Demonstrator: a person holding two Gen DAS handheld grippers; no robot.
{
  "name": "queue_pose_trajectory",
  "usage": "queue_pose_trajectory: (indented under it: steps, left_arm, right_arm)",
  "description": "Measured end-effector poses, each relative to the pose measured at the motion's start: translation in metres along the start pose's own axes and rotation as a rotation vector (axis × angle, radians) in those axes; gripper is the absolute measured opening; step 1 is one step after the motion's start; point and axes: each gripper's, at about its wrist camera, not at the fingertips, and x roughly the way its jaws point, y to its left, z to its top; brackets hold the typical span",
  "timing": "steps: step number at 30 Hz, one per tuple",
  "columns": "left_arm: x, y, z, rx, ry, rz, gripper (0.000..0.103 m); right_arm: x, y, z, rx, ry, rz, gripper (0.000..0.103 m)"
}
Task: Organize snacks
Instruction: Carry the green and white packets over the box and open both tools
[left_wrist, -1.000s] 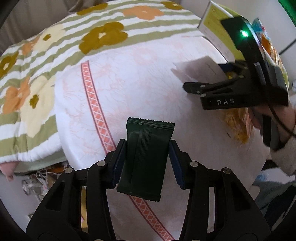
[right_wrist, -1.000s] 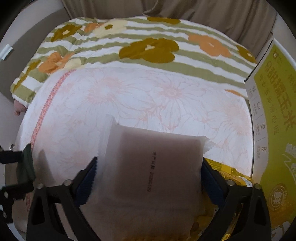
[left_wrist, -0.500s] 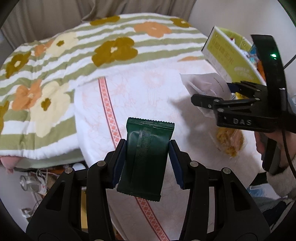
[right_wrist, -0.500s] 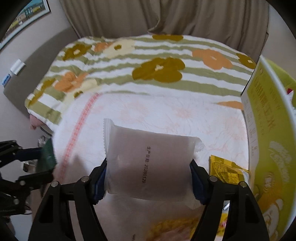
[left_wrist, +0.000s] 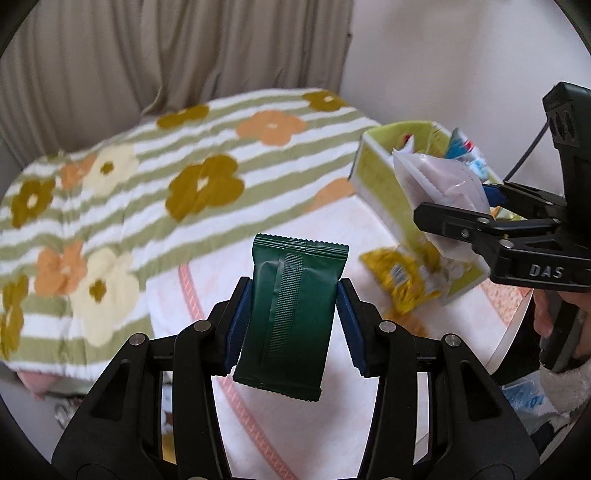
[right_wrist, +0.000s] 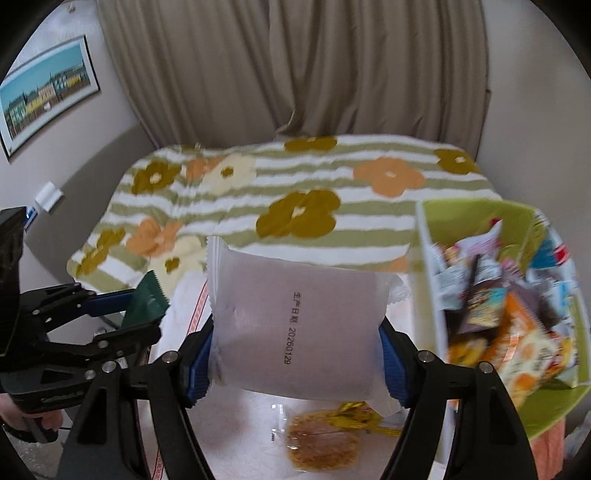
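1. The left gripper (left_wrist: 295, 306) is squeezed tight on a dark green snack pack (left_wrist: 291, 317). The blue pads (left_wrist: 238, 325) press on both sides of the pack. The pack stands up between them and is held up in the air.

2. The right gripper (right_wrist: 295, 354) is squeezed tight on a frosted white snack pack (right_wrist: 295, 325). This pack has a date printed on it in black. It is also up in the air.

3. The green snack box (right_wrist: 554, 406) is the big thing to look for. It sits on the white cloth (left_wrist: 177, 314), and it is full of many bright snack bags.

4. The frosted white snack pack is held just beside the box, on its left side in the right wrist view. In the left wrist view it is up near the top edge of the box (left_wrist: 373, 173).

5. The dark green snack pack is well apart from the box, far off to its left.

6. A yellow snack bag (left_wrist: 402, 273) lies on the white cloth, right by the box wall.

7. A clear bag with a brown round cookie (right_wrist: 321, 446) lies on the cloth near the box, under the right gripper.

8. A flower blanket (right_wrist: 303, 214) with green stripes lies behind the box, and brown curtains (right_wrist: 295, 74) hang behind that.
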Motion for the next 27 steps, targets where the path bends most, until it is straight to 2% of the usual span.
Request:
queue_pose_trajectory:
  steps: [6, 11, 19, 27]
  left_arm:
    - [0.007, -0.055, 0.034, -0.001, -0.033, -0.037, 0.042]
    - [0.031, -0.108, 0.063, -0.036, -0.032, -0.045, 0.042]
    - [0.085, -0.182, 0.102, -0.128, -0.015, -0.078, 0.042]
    - [0.125, -0.223, 0.125, -0.161, 0.032, -0.082, 0.042]
  right_arm:
    - [-0.039, -0.057, 0.007, 0.024, -0.059, 0.010, 0.070]
    - [-0.058, -0.116, 0.011, 0.019, -0.062, 0.010, 0.070]
    - [-0.064, -0.209, 0.007, 0.000, -0.012, 0.024, 0.071]
    - [-0.057, -0.262, -0.007, 0.045, 0.044, 0.063, 0.071]
